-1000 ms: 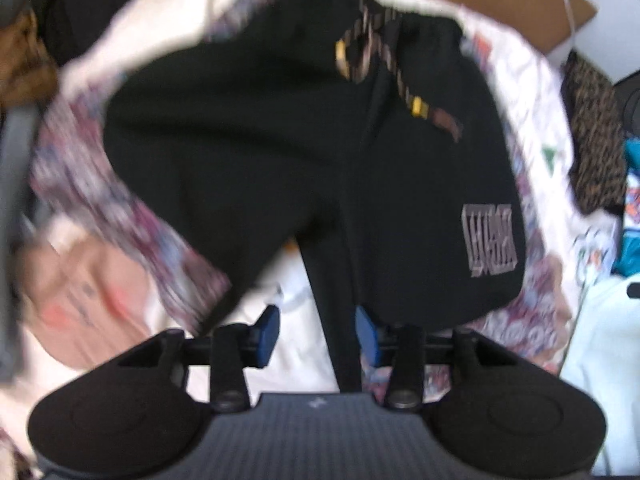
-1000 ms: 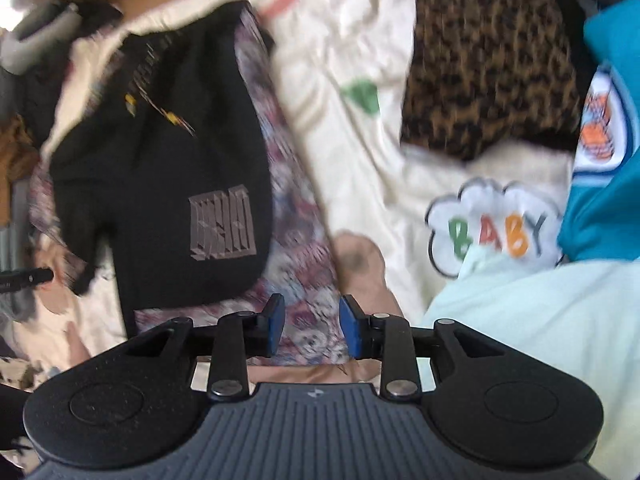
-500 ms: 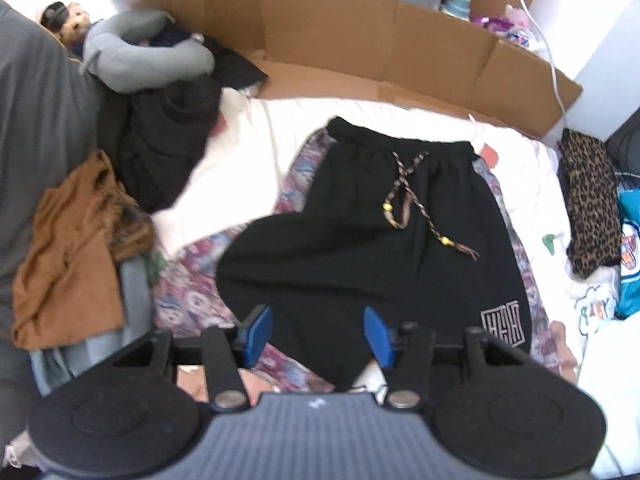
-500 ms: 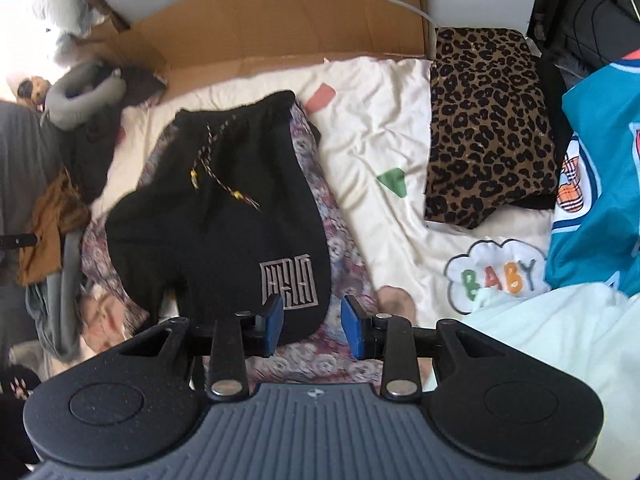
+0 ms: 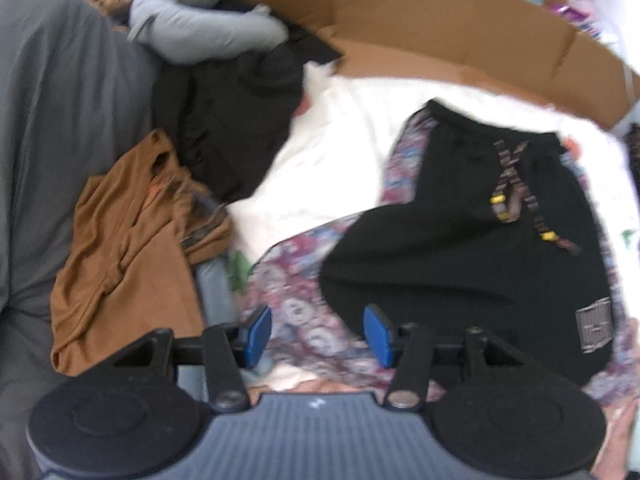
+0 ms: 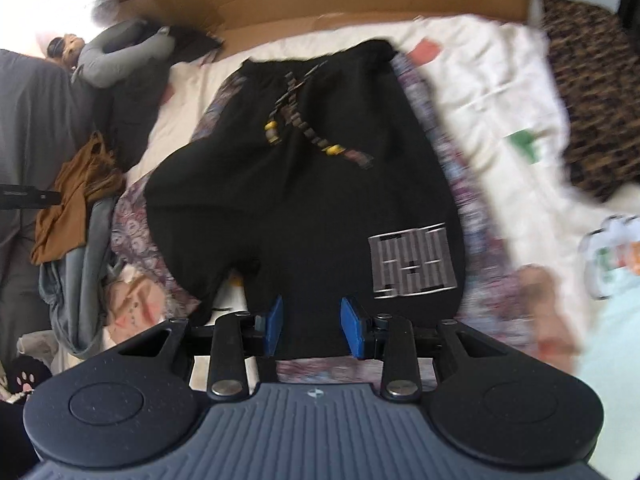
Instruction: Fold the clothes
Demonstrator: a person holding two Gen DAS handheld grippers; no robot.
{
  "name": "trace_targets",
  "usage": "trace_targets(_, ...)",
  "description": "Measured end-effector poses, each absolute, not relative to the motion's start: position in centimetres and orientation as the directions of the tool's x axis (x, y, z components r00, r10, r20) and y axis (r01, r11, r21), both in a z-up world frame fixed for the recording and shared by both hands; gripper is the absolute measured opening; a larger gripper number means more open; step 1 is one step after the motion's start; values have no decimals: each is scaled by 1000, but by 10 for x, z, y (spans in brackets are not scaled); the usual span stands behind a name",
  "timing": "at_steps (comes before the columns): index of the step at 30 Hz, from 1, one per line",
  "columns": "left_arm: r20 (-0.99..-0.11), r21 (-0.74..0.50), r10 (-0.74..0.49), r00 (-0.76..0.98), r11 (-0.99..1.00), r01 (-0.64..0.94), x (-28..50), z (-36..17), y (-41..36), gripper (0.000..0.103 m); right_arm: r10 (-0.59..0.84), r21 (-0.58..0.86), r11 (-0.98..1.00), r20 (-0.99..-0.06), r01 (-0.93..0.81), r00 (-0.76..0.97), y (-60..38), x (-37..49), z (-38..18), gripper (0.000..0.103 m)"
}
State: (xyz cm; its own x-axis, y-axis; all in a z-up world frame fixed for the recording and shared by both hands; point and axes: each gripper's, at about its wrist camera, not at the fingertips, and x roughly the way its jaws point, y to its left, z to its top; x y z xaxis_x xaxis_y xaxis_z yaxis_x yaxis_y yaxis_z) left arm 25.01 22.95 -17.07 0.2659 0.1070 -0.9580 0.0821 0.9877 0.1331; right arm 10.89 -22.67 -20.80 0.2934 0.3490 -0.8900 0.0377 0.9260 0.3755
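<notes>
Black shorts (image 5: 460, 260) (image 6: 304, 200) lie flat on a flowery patterned cloth (image 5: 296, 280) (image 6: 132, 232), waistband away from me. A beaded drawstring (image 6: 296, 120) crosses the front and a grey logo patch (image 6: 412, 258) marks one leg. My left gripper (image 5: 316, 328) hangs open above the patterned cloth, just left of the shorts' leg, with nothing between its blue pads. Over the shorts' near hem my right gripper (image 6: 313, 320) stands open, its pads apart and pressing on nothing. Both views are blurred.
A brown garment (image 5: 120, 248), a black clothes pile (image 5: 232, 128) and a grey pillow (image 5: 200, 36) lie at the left. Cardboard (image 5: 440, 28) lines the far side of the white sheet (image 5: 328, 140). A leopard-print cloth (image 6: 592, 100) and a pale mint garment (image 6: 612, 340) are at the right.
The left gripper has pulled back and swung left off the shorts, jaws wider than a second ago. The right gripper has swept left until it is over the shorts' hem.
</notes>
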Motion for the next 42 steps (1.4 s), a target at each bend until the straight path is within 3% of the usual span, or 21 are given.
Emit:
trace_targets(13,-961,222,188,205,962,158,262,-257,250,53,604,665,710,-744,231,287,-107,89,-349,39)
trace_targets(19,-960,237,199,197,952,193,261,-285,263,46,623,689,650,-725,322,293,-74,84,-385,39)
trace_targets(26,-947,232,192,259,964,133,261,-304,289,45,626,692,545,-711,473,320,-60,84,-413,44)
trace_targets(38,-953,160,125,276,981,108,257,-306,292,44,640,683,402,-686,610,346,-35,83,-445,42)
trace_targets(40,-954,158,125,273,982,102,257,-304,294,44,630,674,417,-698,609,341,-33,84,-443,33)
trace_targets(41,-954,158,126,272,982,100,256,-303,294,43,627,666,444,-709,599,324,-32,86,-443,4)
trace_targets(42,-954,160,128,272,982,99,256,-302,295,42,630,664,463,-712,587,309,-31,87,-442,0)
